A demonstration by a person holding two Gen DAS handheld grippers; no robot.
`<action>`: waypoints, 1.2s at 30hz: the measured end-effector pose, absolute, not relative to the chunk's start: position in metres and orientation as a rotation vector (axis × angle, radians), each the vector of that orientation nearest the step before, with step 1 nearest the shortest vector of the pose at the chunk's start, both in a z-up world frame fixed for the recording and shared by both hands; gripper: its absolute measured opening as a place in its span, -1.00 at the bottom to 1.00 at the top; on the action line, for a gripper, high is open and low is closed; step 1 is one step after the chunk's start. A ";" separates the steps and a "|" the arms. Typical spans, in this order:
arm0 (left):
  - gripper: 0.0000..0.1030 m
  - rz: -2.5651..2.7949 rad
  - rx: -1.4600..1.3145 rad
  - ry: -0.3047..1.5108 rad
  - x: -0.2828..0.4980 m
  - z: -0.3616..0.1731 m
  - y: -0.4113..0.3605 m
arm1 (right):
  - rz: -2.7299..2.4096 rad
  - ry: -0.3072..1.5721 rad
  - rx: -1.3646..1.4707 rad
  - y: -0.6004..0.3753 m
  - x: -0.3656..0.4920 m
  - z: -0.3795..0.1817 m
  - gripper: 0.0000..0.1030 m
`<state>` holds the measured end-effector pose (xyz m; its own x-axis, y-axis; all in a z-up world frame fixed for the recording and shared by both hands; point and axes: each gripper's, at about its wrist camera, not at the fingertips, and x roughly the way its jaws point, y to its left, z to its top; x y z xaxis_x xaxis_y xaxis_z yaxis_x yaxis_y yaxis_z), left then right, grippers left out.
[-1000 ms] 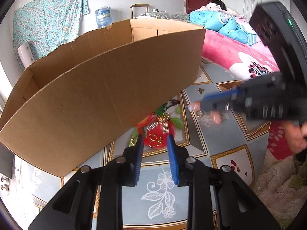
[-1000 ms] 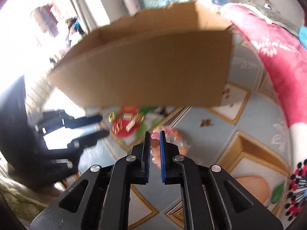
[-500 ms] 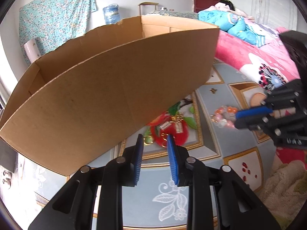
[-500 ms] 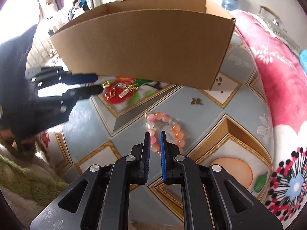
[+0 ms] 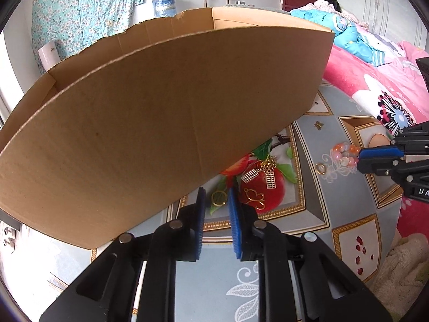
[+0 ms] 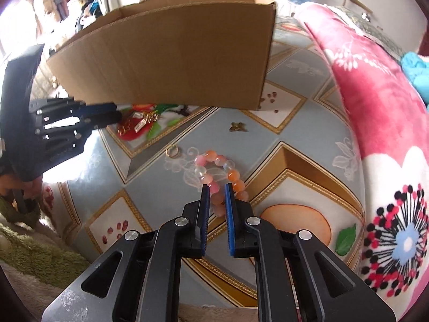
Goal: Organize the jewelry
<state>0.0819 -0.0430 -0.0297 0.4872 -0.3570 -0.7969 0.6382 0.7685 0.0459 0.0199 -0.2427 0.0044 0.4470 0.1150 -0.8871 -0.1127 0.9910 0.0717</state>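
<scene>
Setting: a patterned fruit-print cloth (image 6: 300, 123) beside a pink floral blanket (image 6: 375, 112); an open cardboard box (image 5: 166, 123) stands on the far side of the cloth
Left gripper (image 5: 217, 196): its blue-padded jaws have just been closing and now stand at a narrow gap; nothing is pinched; it hovers low over the cloth at the near edge of the box, and a gold ring (image 5: 219, 198) on the cloth shows through the gap
Gold pieces: a heap of gold jewelry (image 5: 258, 181) lies on the printed red apple, just right of and beyond the left gripper's tips
Right gripper (image 6: 215, 190): jaws slightly parted, with a narrow gap; they sit over the near side of the bead bracelet (image 6: 218, 177); whether the pads touch a bead cannot be told
Bracelet: pink, orange and clear beads in a loop, lying flat on the cloth, right of the gold heap
Loose items: a second gold ring (image 6: 173, 151) just left of the bracelet; a small butterfly-shaped gold piece (image 6: 237, 127) farther off, near the box corner
</scene>
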 end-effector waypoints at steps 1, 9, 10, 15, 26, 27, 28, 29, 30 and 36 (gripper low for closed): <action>-0.69 -0.623 0.358 0.868 0.082 -0.030 -0.043 | 0.141 1.087 0.021 -0.245 0.020 0.007 -0.76; -0.78 -0.636 0.347 0.859 0.082 -0.030 -0.040 | 0.189 0.980 0.150 -0.247 0.020 0.030 -0.25; -0.78 -0.639 0.343 0.858 0.082 -0.031 -0.040 | 0.192 0.978 0.159 -0.245 0.023 0.031 -0.25; -0.79 -0.646 0.332 0.864 0.084 -0.031 -0.035 | 0.208 0.963 0.205 -0.240 0.033 0.029 -0.25; -0.80 -0.607 0.301 0.882 0.084 -0.030 -0.024 | 0.300 1.010 0.263 -0.220 0.031 0.018 -0.25; -0.80 -0.606 0.301 0.882 0.084 -0.030 -0.023 | 0.301 1.015 0.264 -0.220 0.031 0.017 -0.25; -0.80 -0.604 0.300 0.882 0.084 -0.030 -0.022 | 0.302 1.021 0.264 -0.219 0.031 0.017 -0.25; -0.80 -0.604 0.300 0.882 0.084 -0.030 -0.022 | 0.302 1.025 0.264 -0.219 0.030 0.016 -0.25; -0.80 -0.604 0.301 0.882 0.084 -0.030 -0.022 | 0.300 1.033 0.263 -0.219 0.030 0.015 -0.25; -0.80 -0.601 0.300 0.881 0.084 -0.030 -0.019 | 0.273 1.074 0.252 -0.226 0.029 0.007 -0.25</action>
